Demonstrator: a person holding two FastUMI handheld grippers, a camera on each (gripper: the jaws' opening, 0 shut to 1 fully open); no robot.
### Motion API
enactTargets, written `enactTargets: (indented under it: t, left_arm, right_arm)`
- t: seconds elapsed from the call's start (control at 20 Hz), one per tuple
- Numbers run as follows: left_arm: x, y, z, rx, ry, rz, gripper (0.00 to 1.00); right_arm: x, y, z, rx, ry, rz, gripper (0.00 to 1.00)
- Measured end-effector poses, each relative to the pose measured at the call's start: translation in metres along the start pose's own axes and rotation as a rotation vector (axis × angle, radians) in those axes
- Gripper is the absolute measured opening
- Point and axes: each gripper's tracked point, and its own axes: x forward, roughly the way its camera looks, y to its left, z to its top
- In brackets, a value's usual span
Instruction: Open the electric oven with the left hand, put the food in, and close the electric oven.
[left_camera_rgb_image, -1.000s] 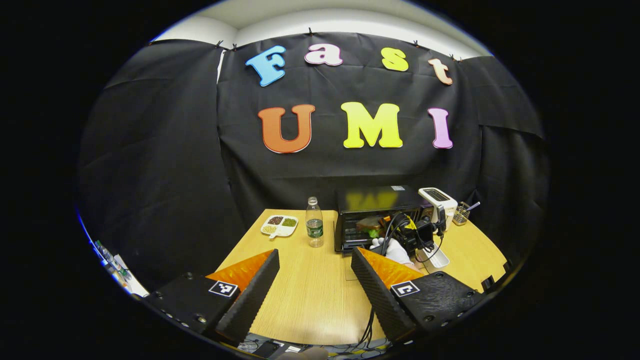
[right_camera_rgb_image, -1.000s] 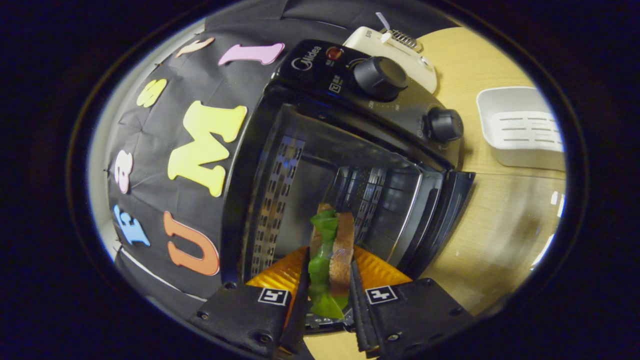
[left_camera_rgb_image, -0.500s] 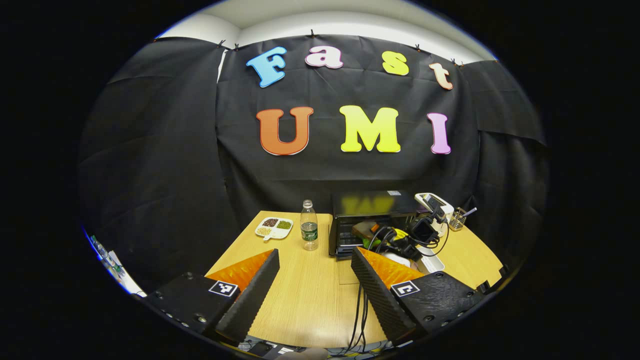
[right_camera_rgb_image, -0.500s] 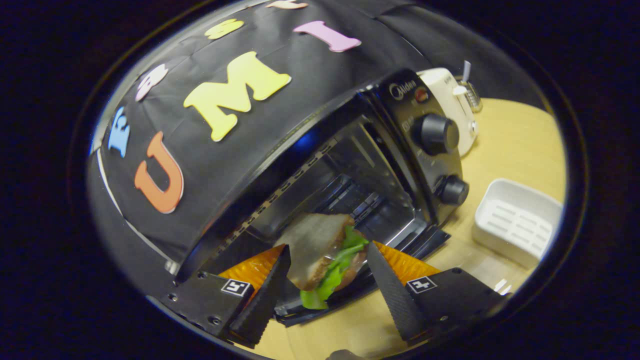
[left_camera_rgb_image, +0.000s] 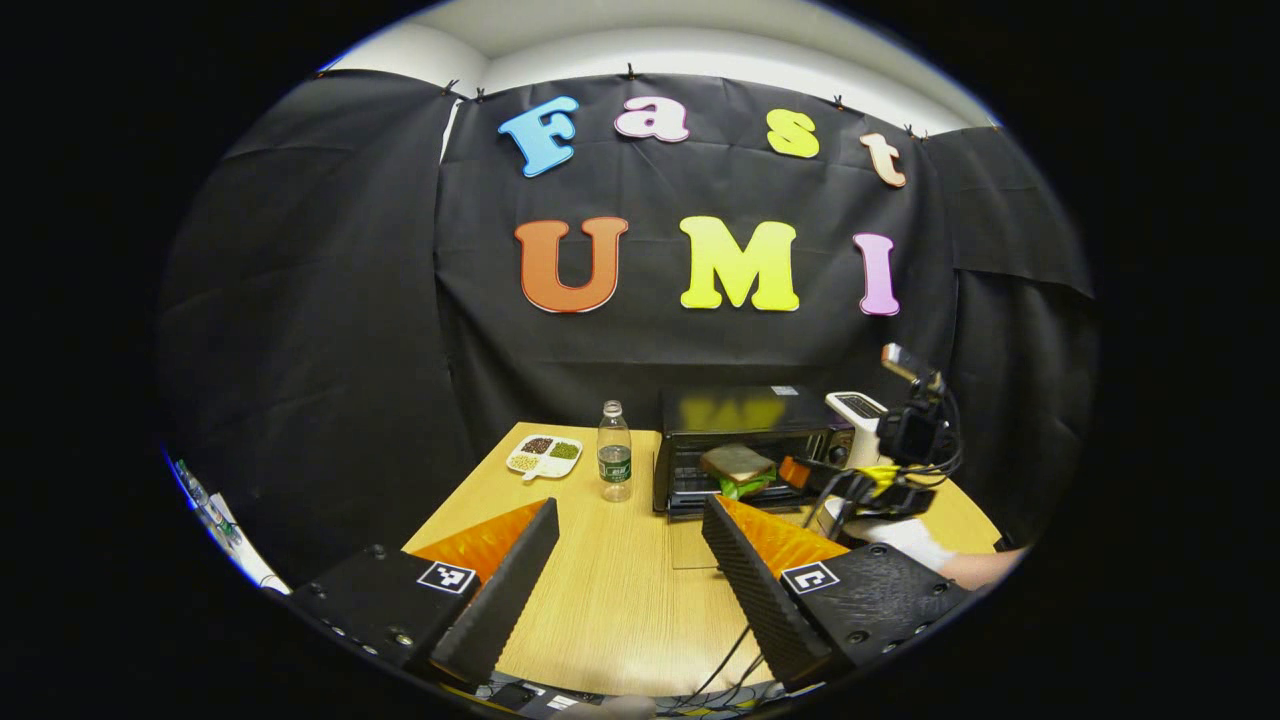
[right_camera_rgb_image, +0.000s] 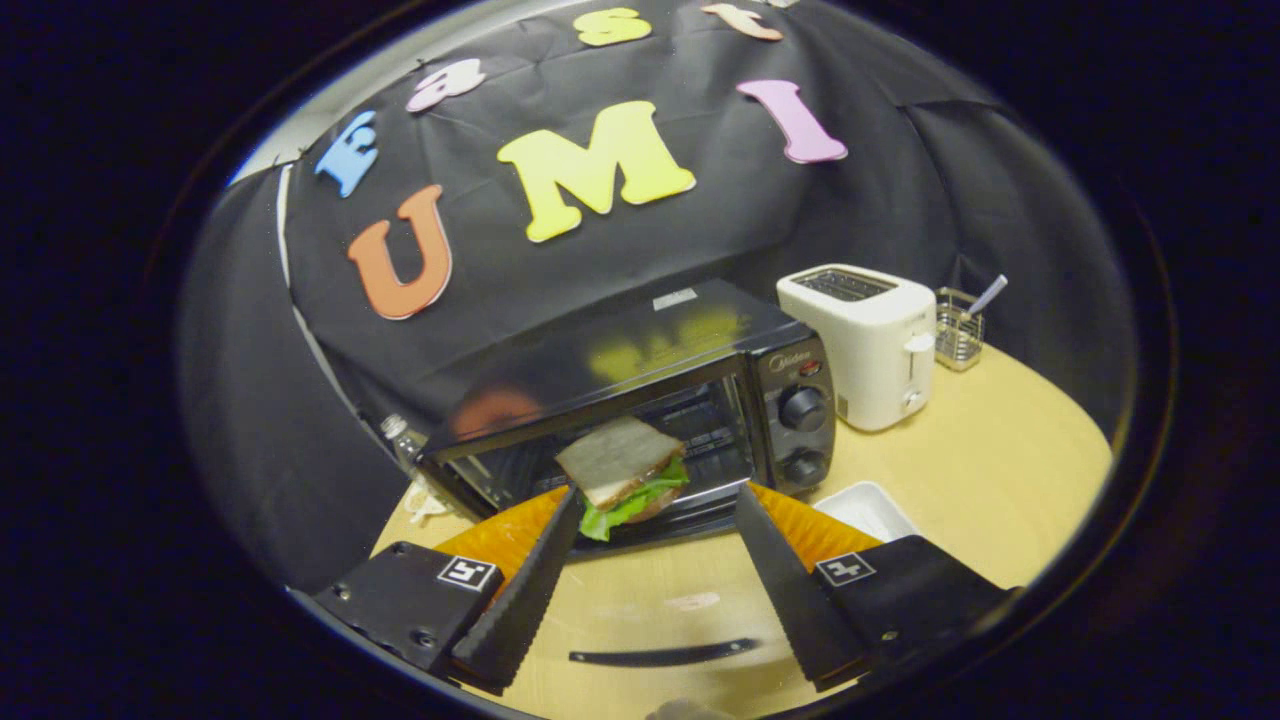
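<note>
Item: sandwich (right_camera_rgb_image: 622, 470), two slices of brown bread with green leaf filling, lying flat in the mouth of the electric oven (right_camera_rgb_image: 640, 400), on or just above its rack; whether it sits fully on the rack cannot be told. Handling, by judgement: light, soft, easily crushed, and loose in its layers, so the filling may slide out; best taken across the two bread faces with light pressure, kept level. Oven: black, boxy, two knobs (right_camera_rgb_image: 803, 408) on its right panel, glass door (right_camera_rgb_image: 650, 640) folded down flat onto the surface (right_camera_rgb_image: 1000, 480), its long dark handle at the near edge. The door looks stiff and hinged low; by judgement the handle's middle is the place to lift for closing. Right tool (right_camera_rgb_image: 650, 560): spread wide, gripping nothing, in front of the oven mouth above the door. Left tool (left_camera_rgb_image: 630, 570): likewise wide apart and empty, well apart from the oven, above bare surface. Surroundings: white toaster (right_camera_rgb_image: 860, 340) just right of the oven, wire basket (right_camera_rgb_image: 958, 335) beyond it, white tray (right_camera_rgb_image: 865, 510) in front, water bottle (left_camera_rgb_image: 614, 465) and divided dish (left_camera_rgb_image: 545, 455) to the oven's left.
</note>
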Motion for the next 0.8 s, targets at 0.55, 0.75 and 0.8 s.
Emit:
enactTargets:
  t: [0.55,0.75,0.8]
  left_arm:
    - [0.01,-0.065,-0.008,0.021,-0.002,-0.032,0.95]
    - [0.025,-0.1,-0.021,0.015,0.027,-0.03,0.95]
    - [0.027,-0.107,-0.023,0.008,0.036,-0.026,0.95]
  right_arm:
    - [-0.178,-0.09,0.073,-0.158,-0.113,0.007,1.0]
    - [-0.198,-0.125,0.075,-0.227,-0.091,0.008,1.0]
    - [-0.2,-0.136,0.077,-0.235,-0.092,0.01,0.9]
